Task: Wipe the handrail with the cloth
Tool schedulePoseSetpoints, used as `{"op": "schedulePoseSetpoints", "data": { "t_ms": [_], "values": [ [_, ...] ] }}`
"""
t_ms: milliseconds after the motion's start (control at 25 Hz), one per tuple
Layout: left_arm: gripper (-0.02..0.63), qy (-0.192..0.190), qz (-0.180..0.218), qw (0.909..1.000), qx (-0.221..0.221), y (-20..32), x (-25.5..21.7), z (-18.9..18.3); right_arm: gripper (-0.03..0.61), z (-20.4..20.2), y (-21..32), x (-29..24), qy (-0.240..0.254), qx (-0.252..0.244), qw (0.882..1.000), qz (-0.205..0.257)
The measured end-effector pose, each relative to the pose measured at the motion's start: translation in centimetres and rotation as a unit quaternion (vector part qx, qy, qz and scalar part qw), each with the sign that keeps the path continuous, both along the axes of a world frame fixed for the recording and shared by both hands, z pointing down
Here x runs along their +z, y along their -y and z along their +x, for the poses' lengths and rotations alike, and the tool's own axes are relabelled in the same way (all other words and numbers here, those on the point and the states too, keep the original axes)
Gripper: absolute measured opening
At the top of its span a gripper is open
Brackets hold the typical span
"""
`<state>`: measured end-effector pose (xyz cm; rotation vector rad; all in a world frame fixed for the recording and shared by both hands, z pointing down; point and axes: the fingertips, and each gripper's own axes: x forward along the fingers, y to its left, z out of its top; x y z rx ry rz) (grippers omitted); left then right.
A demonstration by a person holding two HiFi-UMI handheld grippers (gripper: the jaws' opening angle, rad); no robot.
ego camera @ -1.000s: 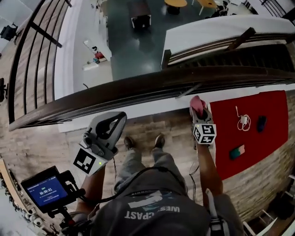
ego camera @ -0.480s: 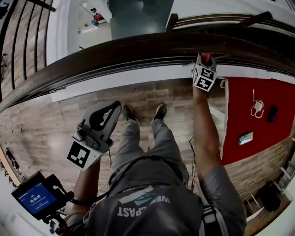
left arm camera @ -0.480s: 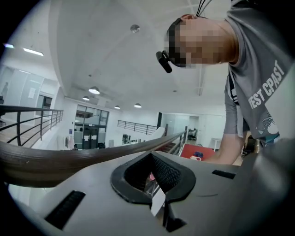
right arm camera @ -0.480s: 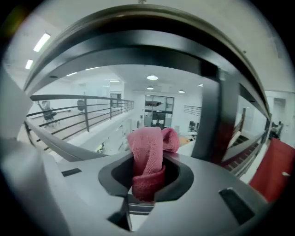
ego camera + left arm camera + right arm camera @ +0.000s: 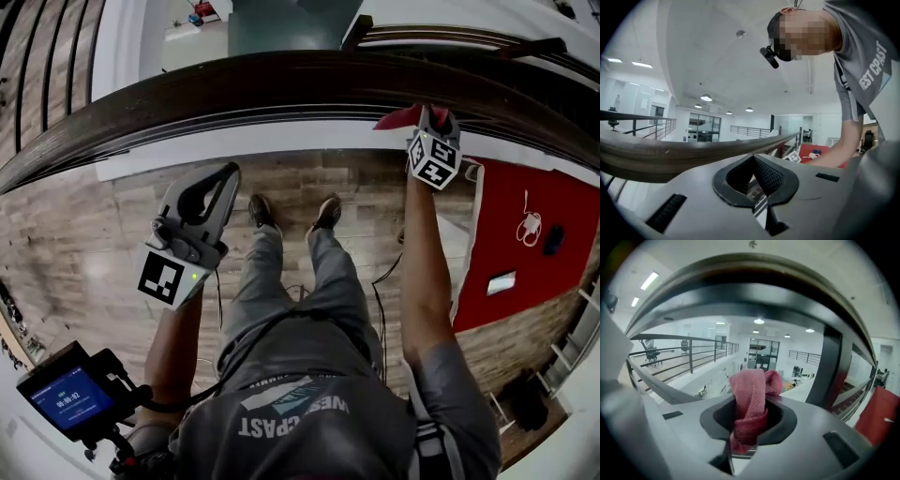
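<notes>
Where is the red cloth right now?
In the head view the cloth is up on the right side. It is pinched in the right hand-held gripper, right by the near edge of the dark handrail.

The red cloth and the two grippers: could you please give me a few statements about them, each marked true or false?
1. The right gripper is shut on the red cloth. True.
2. The left gripper holds a second cloth. False: its jaws are together with nothing between them.
3. The right gripper is up by the dark wooden handrail. True.
4. The left gripper rests on the handrail. False: it is held short of the rail, over the wooden floor.
</notes>
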<state>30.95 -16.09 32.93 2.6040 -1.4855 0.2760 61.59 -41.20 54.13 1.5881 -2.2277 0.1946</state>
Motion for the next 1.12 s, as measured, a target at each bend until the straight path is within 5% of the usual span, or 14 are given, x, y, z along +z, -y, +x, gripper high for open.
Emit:
{"op": "schedulePoseSetpoints", "data": {
  "t_ms": [80,160,280,360,440,560,640,720,800,960,1040,1120],
  "values": [
    [0.006,-0.003,0.004,0.9995,-0.032,0.3,4.6,-4.8,0.072,-4.3,-1.6,2.0,-0.01,-0.017,1.0,-0.004],
    [0.006,-0.033,0.014,0.9965,-0.075,1.0,9.8,-10.3,0.072,-14.0,-4.9,4.2,-0.012,-0.083,0.996,0.01],
    [0.006,-0.06,0.017,0.991,-0.119,2.0,15.2,-17.1,0.072,-30.0,-10.3,6.5,-0.006,-0.21,0.978,0.014],
    [0.005,-0.063,0.014,0.9897,-0.128,2.2,16.4,-20.0,0.072,-35.9,-11.8,6.6,-0.01,-0.255,0.967,0.011],
    [0.006,-0.059,0.016,0.9897,-0.13,1.9,16.2,-21.3,0.072,-34.6,-10.8,5.5,-0.007,-0.224,0.974,0.022],
    [0.005,-0.047,0.026,0.9905,-0.126,1.3,15.5,-22.2,0.072,-23.6,-6.9,4.6,-0.006,-0.085,0.996,0.034],
    [0.006,-0.043,0.031,0.991,-0.123,1.4,15.2,-23.5,0.072,-18.9,-5.3,5.3,-0.008,-0.028,1.0,0.005],
    [0.006,-0.031,0.033,0.9925,-0.113,1.3,14.9,-24.9,0.072,-21.3,-6.8,5.9,-0.017,-0.048,0.998,-0.024],
    [0.006,-0.02,0.039,0.9938,-0.102,1.5,14.6,-26.0,0.072,-28.7,-10.1,6.0,-0.023,-0.13,0.991,-0.025],
    [0.006,-0.021,0.028,0.9938,-0.106,2.3,15.0,-26.7,0.072,-43.1,-16.8,5.5,-0.014,-0.299,0.954,-0.033],
    [0.006,-0.018,0.025,0.993,-0.114,2.4,15.2,-27.0,0.072,-43.9,-16.6,5.3,-0.01,-0.311,0.95,-0.033],
    [0.006,-0.015,0.028,0.9926,-0.117,2.5,15.1,-27.1,0.072,-39.5,-14.3,4.2,-0.015,-0.253,0.967,-0.011]
  ]
}}
